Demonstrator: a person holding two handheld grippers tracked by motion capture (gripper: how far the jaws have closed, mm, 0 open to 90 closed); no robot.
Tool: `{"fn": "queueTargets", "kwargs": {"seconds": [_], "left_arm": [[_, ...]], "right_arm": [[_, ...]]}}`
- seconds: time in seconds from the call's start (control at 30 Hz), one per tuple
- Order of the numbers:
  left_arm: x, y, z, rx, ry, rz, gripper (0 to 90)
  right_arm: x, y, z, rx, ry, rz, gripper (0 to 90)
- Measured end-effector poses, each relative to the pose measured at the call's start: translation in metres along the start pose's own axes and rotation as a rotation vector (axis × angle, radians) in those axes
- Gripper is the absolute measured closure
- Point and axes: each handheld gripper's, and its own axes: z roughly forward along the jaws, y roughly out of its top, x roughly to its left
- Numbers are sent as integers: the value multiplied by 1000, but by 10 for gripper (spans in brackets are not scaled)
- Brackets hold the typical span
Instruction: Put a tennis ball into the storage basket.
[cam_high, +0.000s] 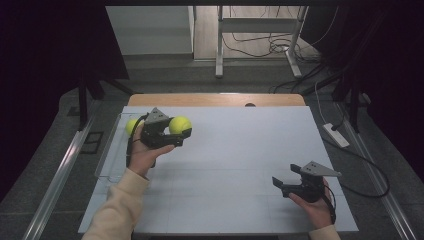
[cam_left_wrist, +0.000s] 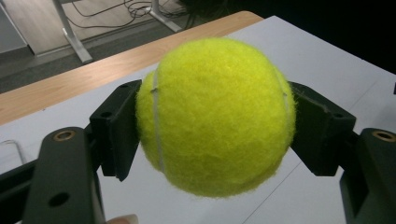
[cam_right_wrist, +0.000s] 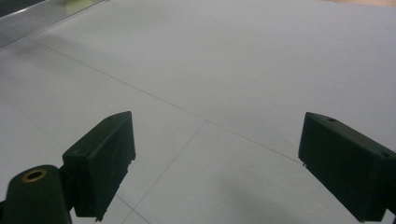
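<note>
The left gripper (cam_high: 184, 131) holds a tennis ball (cam_high: 179, 125) squeezed between its two black jaws, one pad pressed to each side of the ball, above the worktop (cam_high: 240, 150) near its far left corner. In the left gripper view the ball (cam_left_wrist: 215, 116) is fuzzy, bright yellow-green felt with a pale curved seam running down its left side. A second tennis ball (cam_high: 131, 126) shows just behind that gripper, at the worktop's left edge, over a clear shallow tray (cam_high: 111, 160) that lies along that edge. The right gripper (cam_high: 284, 183) is held by the person's right hand (cam_high: 316, 204) near the worktop's near right corner, its jaws spread wide with nothing between them; in the right gripper view they frame bare surface. The worktop is matt white with thin seam lines, with a strip of pale wood (cam_high: 215, 100) along its far edge. Beyond it lie grey floor, the metal legs of a frame (cam_high: 219, 45) and loose cables (cam_high: 265, 47), with dark curtains at both sides.
</note>
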Motion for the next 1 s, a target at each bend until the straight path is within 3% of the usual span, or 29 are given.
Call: {"fn": "queueTargets", "kwargs": {"seconds": [0.27, 1.0], "left_arm": [[10, -6, -7, 0, 42, -10, 268], [29, -18, -29, -12, 102, -45, 268]], "right_arm": [[0, 0, 0, 3, -1, 0, 111], [1, -1, 0, 5, -1, -2, 111]]}}
